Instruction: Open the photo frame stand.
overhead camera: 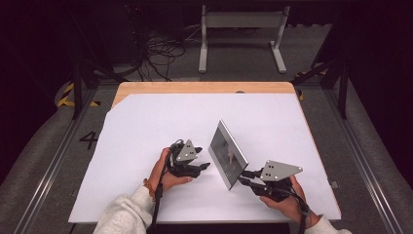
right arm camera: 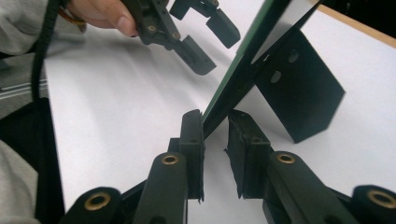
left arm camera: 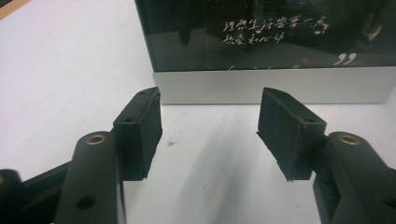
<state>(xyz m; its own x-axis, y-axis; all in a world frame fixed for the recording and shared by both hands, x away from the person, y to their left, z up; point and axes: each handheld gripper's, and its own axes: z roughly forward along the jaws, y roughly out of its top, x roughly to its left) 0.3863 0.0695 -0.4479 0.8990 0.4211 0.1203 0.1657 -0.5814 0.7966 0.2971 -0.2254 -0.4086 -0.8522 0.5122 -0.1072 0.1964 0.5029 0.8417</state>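
A silver-edged picture frame [overhead camera: 228, 153] stands tilted on the white table sheet [overhead camera: 146, 126], propped on its black back stand [right arm camera: 299, 93]. In the left gripper view its dark glass carries pale handwritten script above a silver lower border [left arm camera: 271, 86]. My left gripper [overhead camera: 205, 166] is open just in front of the frame's face with nothing between its pads [left arm camera: 140, 135]. My right gripper [overhead camera: 246, 178] holds the frame's near lower corner, its jaws drawn in on either side of the thin edge [right arm camera: 243, 70]. The right gripper view also shows the left gripper [right arm camera: 210, 42] farther off, open.
The white sheet covers a wooden table [overhead camera: 204, 87]. Beyond it lie floor cables [overhead camera: 160, 53] and a white table base [overhead camera: 241, 29]. Bare sheet stretches to the left of and behind the frame.
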